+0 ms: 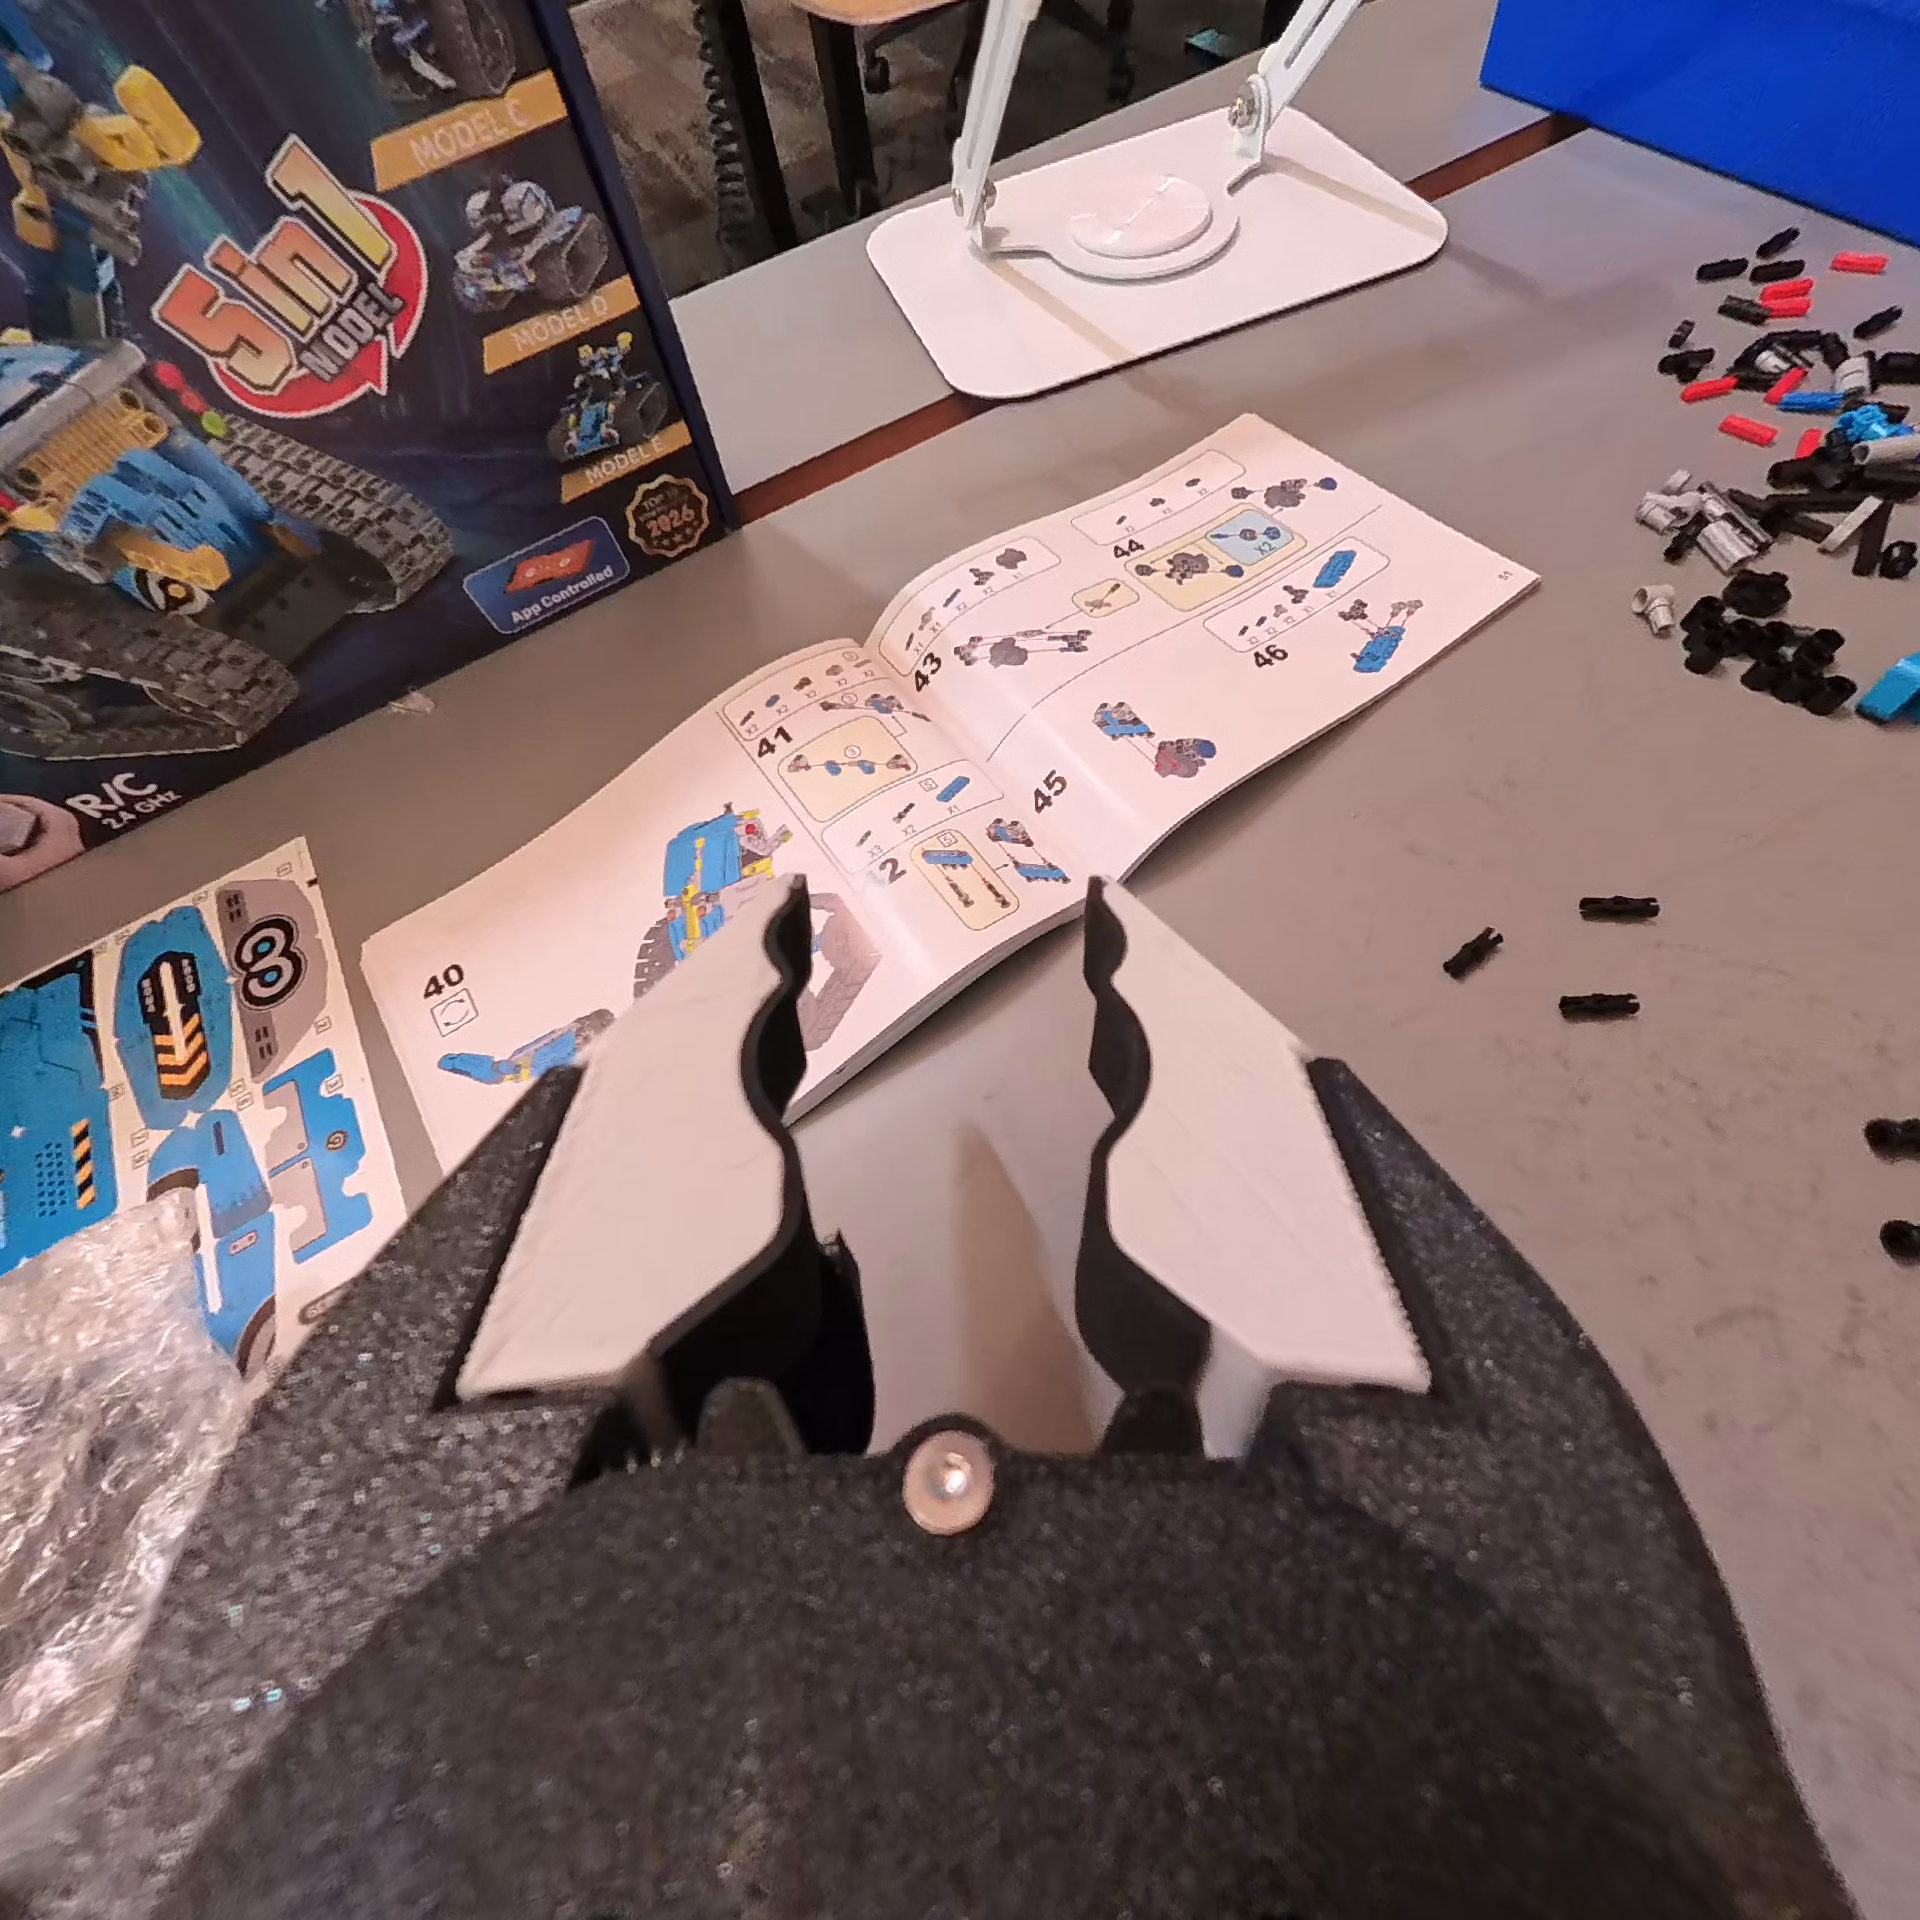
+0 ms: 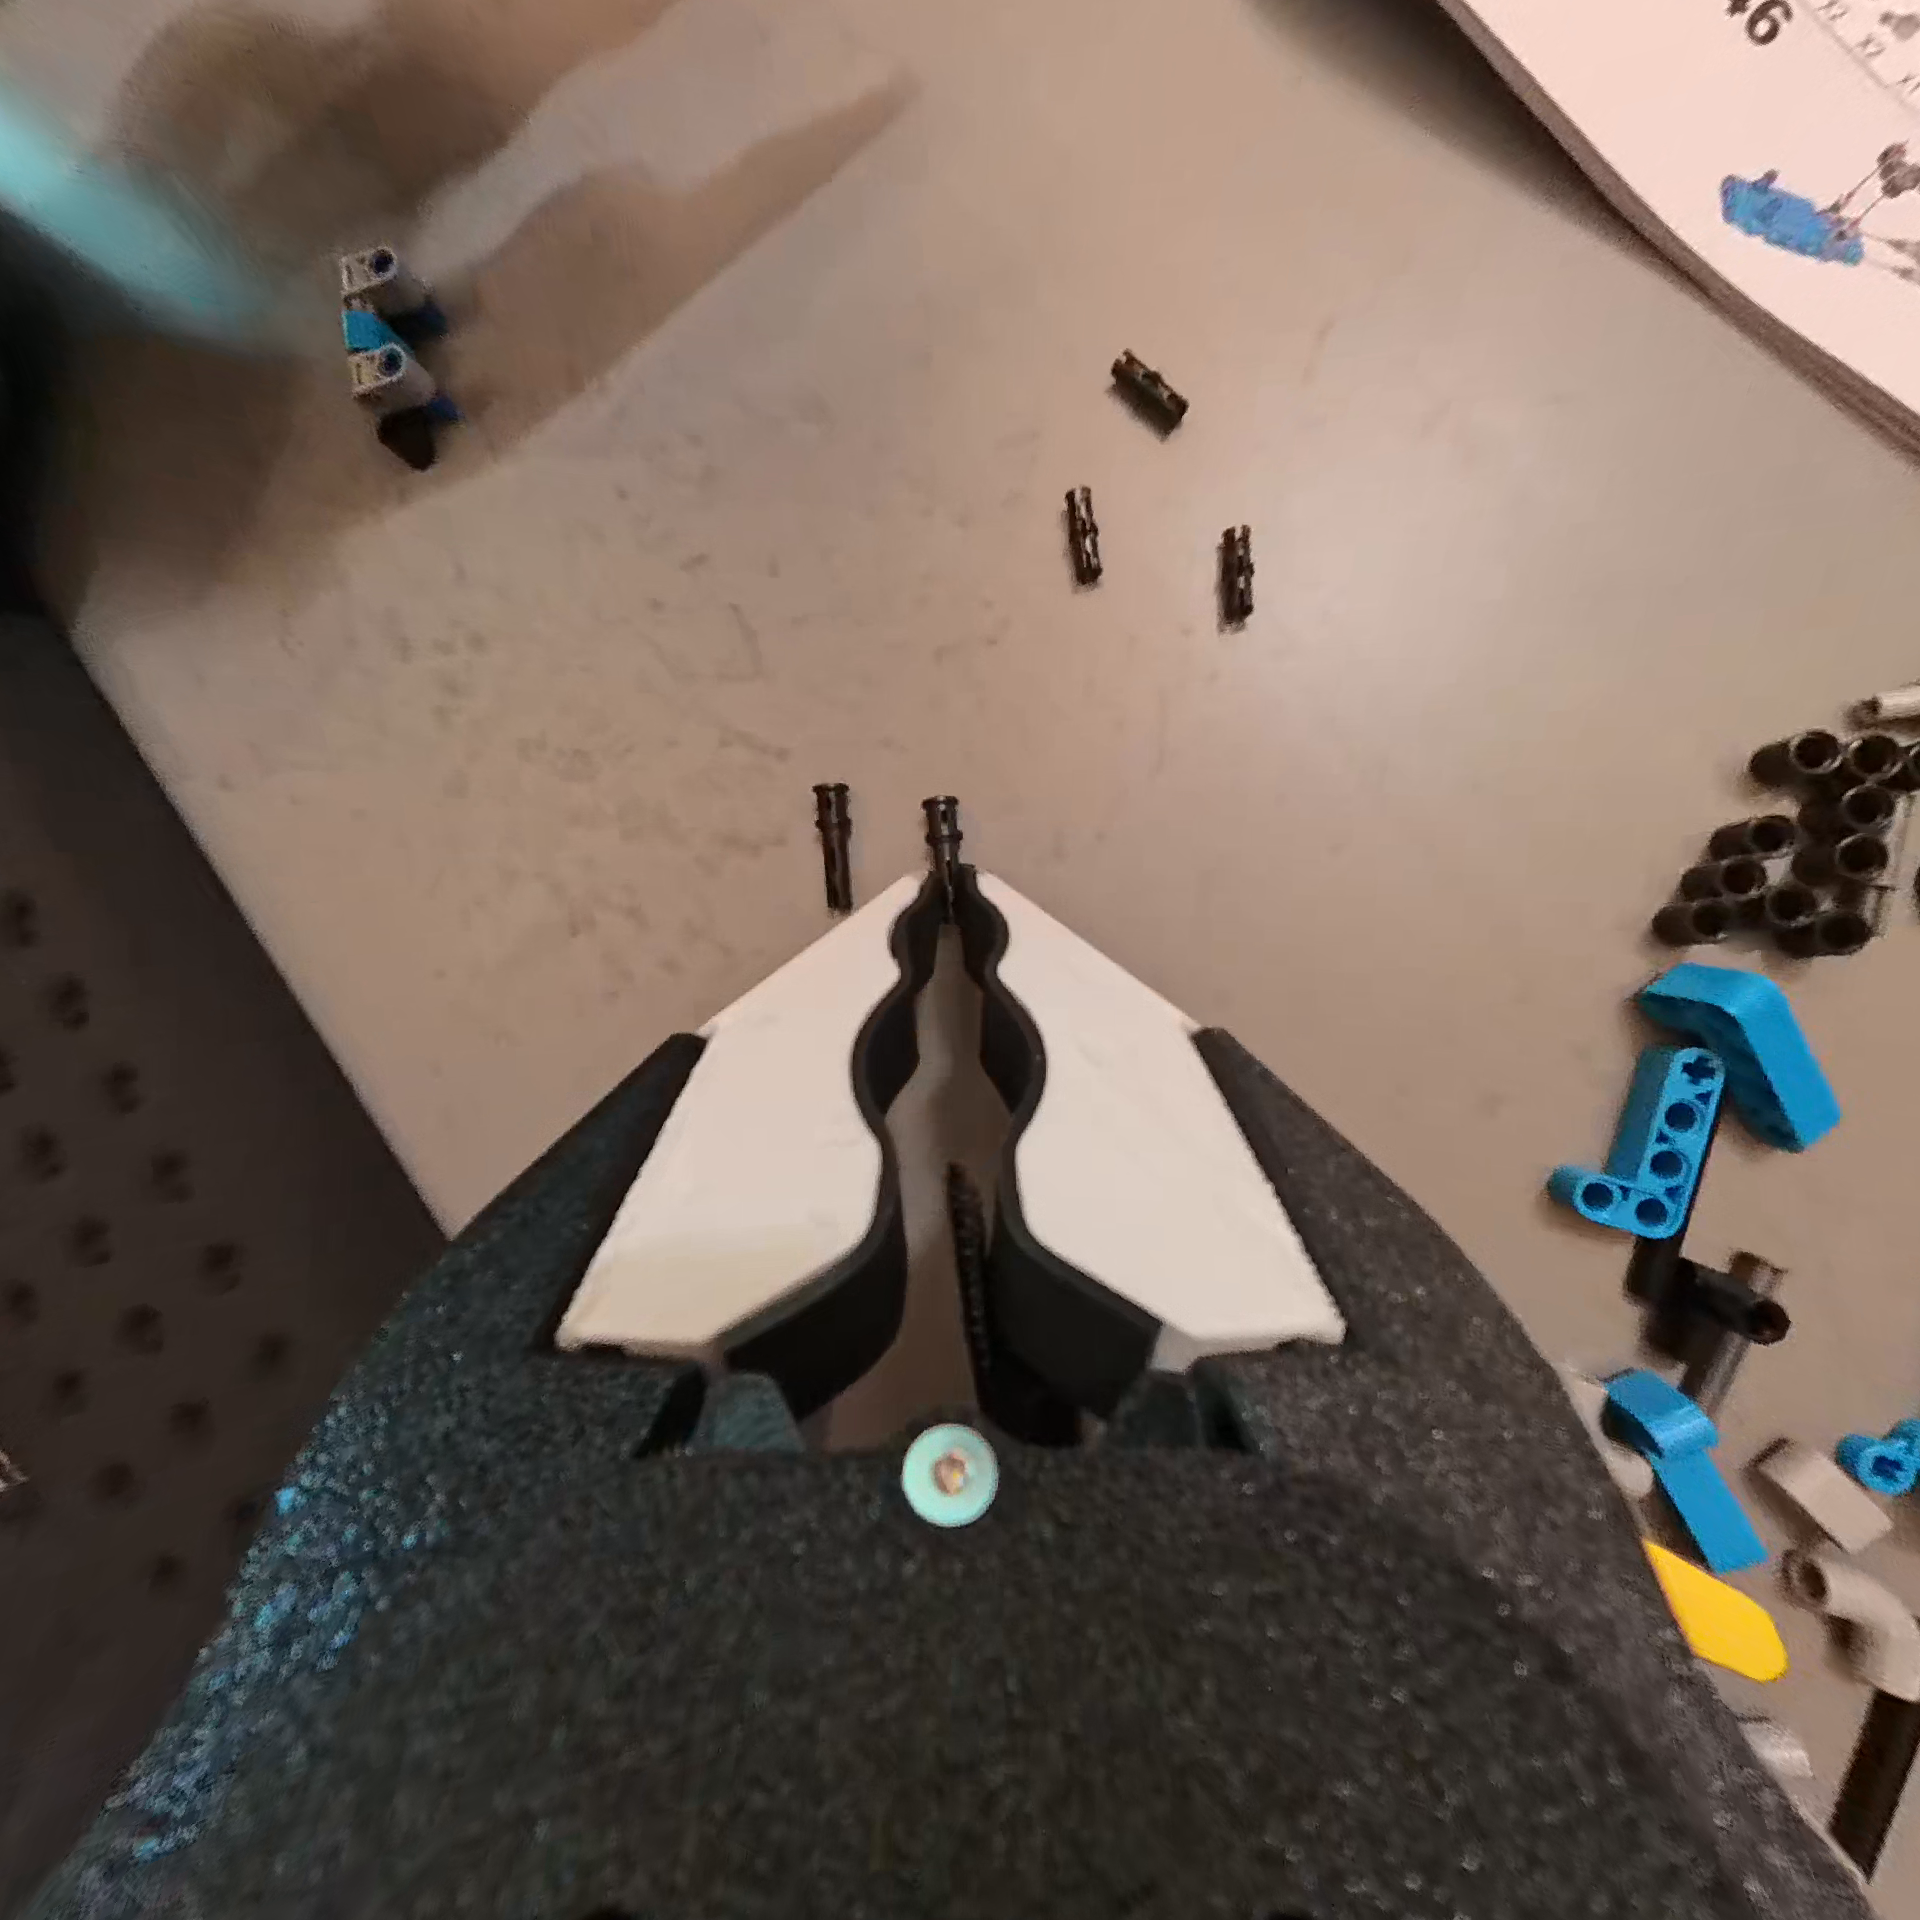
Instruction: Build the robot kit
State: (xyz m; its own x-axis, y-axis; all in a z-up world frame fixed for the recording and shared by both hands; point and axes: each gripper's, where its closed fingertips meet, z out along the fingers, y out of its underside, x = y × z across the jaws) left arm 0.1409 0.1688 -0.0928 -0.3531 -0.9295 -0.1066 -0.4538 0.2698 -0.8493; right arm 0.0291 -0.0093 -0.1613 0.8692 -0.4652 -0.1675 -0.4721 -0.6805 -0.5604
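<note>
Black and slim, a small plastic connector pin (image 2: pixel 943 844) sticks out from between the tips of the right gripper (image 2: pixel 948 883), whose white fingers with black inner pads are pinched together on its near end. A second black pin (image 2: pixel 832 860) lies just to the left of it on the grey tabletop (image 2: pixel 623 675), apart from the fingers. Farther off lie three shorter black pins (image 2: pixel 1148 393), and far to the left sits a small grey, blue and black built piece (image 2: pixel 390 353). To the right are a cluster of black round connectors (image 2: pixel 1797 862) and blue angled beams (image 2: pixel 1704 1101).

The left gripper (image 1: pixel 945 894) hovers with its jaws spread wide and nothing between them, its tips over the near edge of an open white instruction booklet (image 1: pixel 1039 665) lying flat on the table. To its left lie a blue sticker sheet (image 1: pixel 208 1039) and crinkled clear bubble wrap (image 1: pixel 94 1403); a dark blue printed toy box (image 1: pixel 312 364) stands far left. A white flat stand base (image 1: pixel 1153 249) sits at the far side, and a heap of black, red, grey and blue small parts (image 1: pixel 1787 436) lies to the far right.
</note>
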